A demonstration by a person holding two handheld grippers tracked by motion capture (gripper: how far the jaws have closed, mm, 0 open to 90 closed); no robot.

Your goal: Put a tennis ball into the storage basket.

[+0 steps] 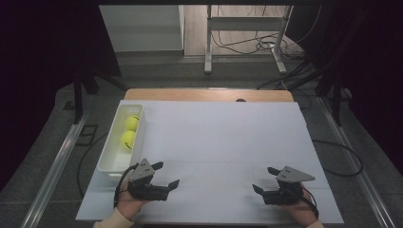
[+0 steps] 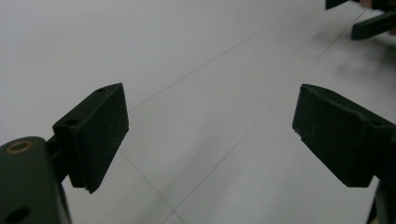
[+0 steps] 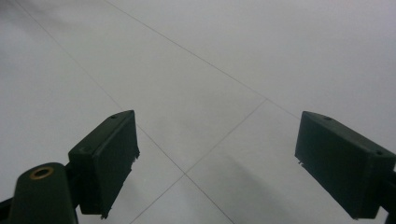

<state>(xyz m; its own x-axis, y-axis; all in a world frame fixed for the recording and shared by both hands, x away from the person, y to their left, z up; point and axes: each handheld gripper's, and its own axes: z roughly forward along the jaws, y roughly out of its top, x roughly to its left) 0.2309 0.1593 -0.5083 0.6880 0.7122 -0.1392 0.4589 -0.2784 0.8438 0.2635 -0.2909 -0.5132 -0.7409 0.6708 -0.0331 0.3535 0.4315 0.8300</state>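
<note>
Resting mid-left in white tray (image 1: 107, 159): two tennis balls (image 1: 128, 139), light, springy, fuzzy, graspable across middle; left gripper (image 1: 168, 174), right gripper (image 1: 265, 179) wide, empty.

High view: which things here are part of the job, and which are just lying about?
Part of the job:
- two tennis balls
- white bin holding them
- left hand-held gripper, open, beside the bin
- right hand-held gripper, open

Lying about:
- metal stand on the floor beyond the table
- cables on the floor
</note>
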